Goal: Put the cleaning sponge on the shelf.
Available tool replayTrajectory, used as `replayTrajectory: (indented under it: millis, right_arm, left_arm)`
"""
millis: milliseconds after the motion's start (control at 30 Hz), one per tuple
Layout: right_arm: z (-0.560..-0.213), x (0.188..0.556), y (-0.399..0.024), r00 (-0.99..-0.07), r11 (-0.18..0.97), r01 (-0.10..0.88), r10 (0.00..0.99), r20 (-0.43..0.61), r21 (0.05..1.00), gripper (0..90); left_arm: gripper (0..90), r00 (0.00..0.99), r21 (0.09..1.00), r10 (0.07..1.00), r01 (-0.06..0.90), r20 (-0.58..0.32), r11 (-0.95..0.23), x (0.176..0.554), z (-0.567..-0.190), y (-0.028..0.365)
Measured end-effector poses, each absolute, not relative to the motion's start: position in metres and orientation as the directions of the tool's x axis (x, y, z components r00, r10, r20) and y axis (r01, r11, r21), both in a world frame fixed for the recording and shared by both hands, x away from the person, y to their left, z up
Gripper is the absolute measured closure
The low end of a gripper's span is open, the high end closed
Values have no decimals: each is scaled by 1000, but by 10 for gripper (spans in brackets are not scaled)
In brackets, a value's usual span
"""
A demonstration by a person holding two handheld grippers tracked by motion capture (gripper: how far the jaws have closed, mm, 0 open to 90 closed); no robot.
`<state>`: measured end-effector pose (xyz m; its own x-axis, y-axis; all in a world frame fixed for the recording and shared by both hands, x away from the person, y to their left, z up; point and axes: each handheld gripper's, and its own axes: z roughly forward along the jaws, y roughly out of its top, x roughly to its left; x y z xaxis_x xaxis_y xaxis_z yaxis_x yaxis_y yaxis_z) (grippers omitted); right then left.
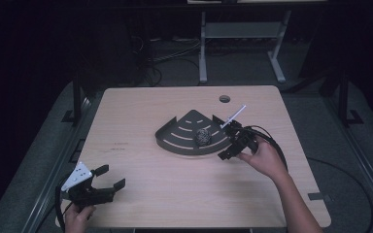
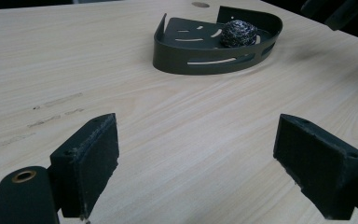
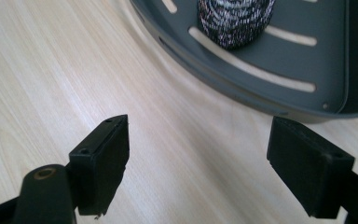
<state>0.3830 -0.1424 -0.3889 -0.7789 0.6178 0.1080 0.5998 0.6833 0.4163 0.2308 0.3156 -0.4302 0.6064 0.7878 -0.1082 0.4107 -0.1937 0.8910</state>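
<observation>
the table [image 1: 141, 194] is bare at its near edge, where the left gripper [image 1: 108, 178] waits with jaws spread and empty. mid-table, the dark corner tray [image 1: 175, 141] holds the steel wool ball [image 1: 203, 137]. the right gripper [image 1: 228, 141], jaws parted on nothing beside the tray's rim, should lift over it and centre on the ball before closing.

the surface [image 2: 121, 70] is pale wood-grain laminate, smooth with a faint sheen, marked by a few dull scuffs. the corner tray [image 2: 200, 58] looks like thin sheet metal with a dark grey matt coat, its slots cleanly cut. the scouring ball [image 3: 235, 18] in it is coiled metal wire, rough and glinting. the pads [image 3: 105, 158] of the right hand-held gripper [image 3: 198, 163] are matt black, a little rubbery and worn at the edges; the left hand-held gripper [image 2: 196, 168] has the same.
</observation>
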Motion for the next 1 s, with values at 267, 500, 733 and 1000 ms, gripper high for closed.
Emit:
replayTrajectory:
  millis: [267,500,733,1000]
  right_arm:
    - [-394,376,-149,-777,685,601,620,103,410,205]
    - [-400,366,-159,-769,673,609,632,102,420,207]
    - [-403,358,-166,-766,668,609,635,99,427,209]
    - [-406,347,-178,-758,659,615,646,93,433,208]
  left_arm:
    - [133,601,893,793,407,-104,-191,230,-430,319]
    - [133,597,891,797,406,-88,-205,230,-430,320]
    - [133,591,890,802,409,-90,-202,230,-431,322]
    - [133,592,892,802,401,-81,-207,229,-431,322]
